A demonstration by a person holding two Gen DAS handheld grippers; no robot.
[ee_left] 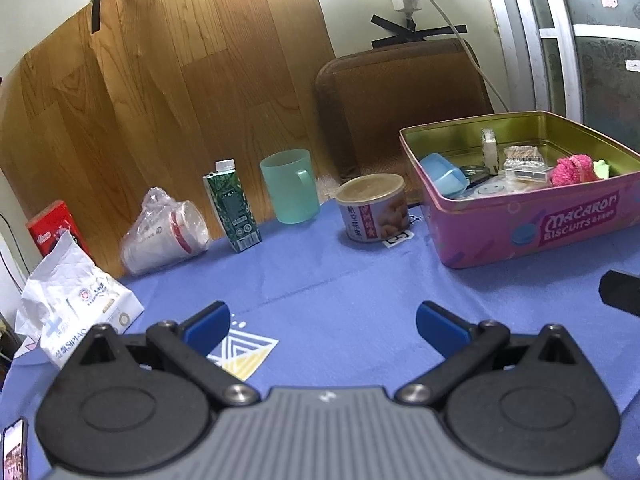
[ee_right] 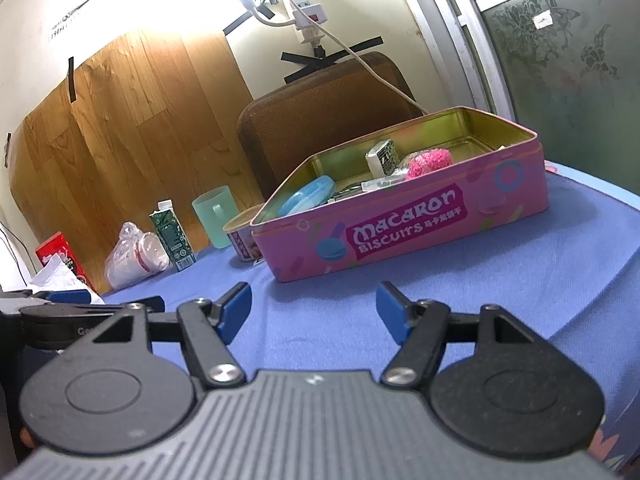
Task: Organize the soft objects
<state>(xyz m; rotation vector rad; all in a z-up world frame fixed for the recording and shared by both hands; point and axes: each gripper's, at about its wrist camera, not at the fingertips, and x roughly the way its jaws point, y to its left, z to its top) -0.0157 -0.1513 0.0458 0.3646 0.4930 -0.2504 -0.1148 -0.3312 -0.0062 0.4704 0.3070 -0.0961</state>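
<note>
Looking along the left gripper (ee_left: 323,326), its blue-padded fingers stand wide apart with nothing between them, above the blue tablecloth (ee_left: 340,280); the fluffy pink soft object (ee_left: 573,169) already lies inside the open pink rectangular biscuit tin (ee_left: 532,224), at its right end, beside a pale green soft piece (ee_left: 601,168), a small clear plastic box (ee_left: 525,170) and a light blue plastic scoop (ee_left: 442,174). Along the back edge stand a mint green plastic mug (ee_left: 290,186), a dark green drink carton (ee_left: 232,208) and a round snack can (ee_left: 373,207), none of them soft. From the right wrist, the right gripper (ee_right: 314,310) likewise hangs empty, fingers spread, facing the tin's long side with the pink piece showing over the rim. With both tools empty and the soft pieces in the tin, this fits either a stowing finished or a sorting-out about to start; the pictures do not settle which.
</note>
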